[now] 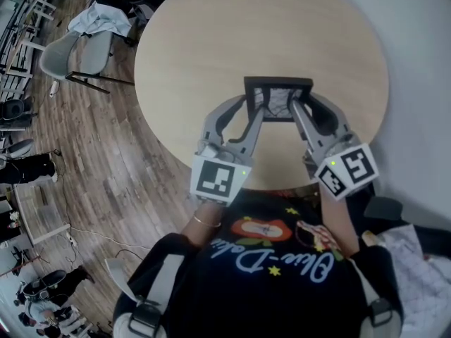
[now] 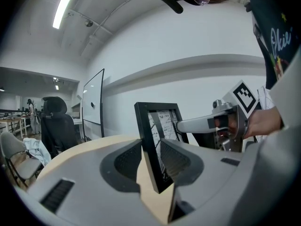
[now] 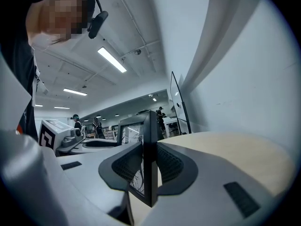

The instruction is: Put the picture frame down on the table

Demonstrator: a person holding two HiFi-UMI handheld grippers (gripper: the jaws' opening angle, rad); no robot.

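Round pale wooden table (image 1: pixel 211 41), brown plank floor (image 1: pixel 120 167) beyond its left edge, grey chair (image 1: pixel 63 51) draped with a light cloth (image 1: pixel 102 16), white wall (image 2: pixel 188 36), ceiling strip light (image 2: pixel 66 6), upright whiteboard (image 2: pixel 93 105), black office chair (image 2: pixel 54 124) beside it

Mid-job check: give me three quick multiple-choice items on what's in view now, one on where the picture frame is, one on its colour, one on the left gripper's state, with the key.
1. Where is the picture frame?
A. inside a box
B. over the round table, upright between the left gripper and the right gripper
C. on a shelf

2. What colour is its border?
A. white
B. red
C. black

3. How is the left gripper?
A. open and empty
B. shut on the frame's side edge
C. shut on a cup

Key:
1 B, the head view shows it over the tabletop with a gripper on each side.
2 C, every view shows a black border.
3 B, its own view shows both pads against the frame's edge.
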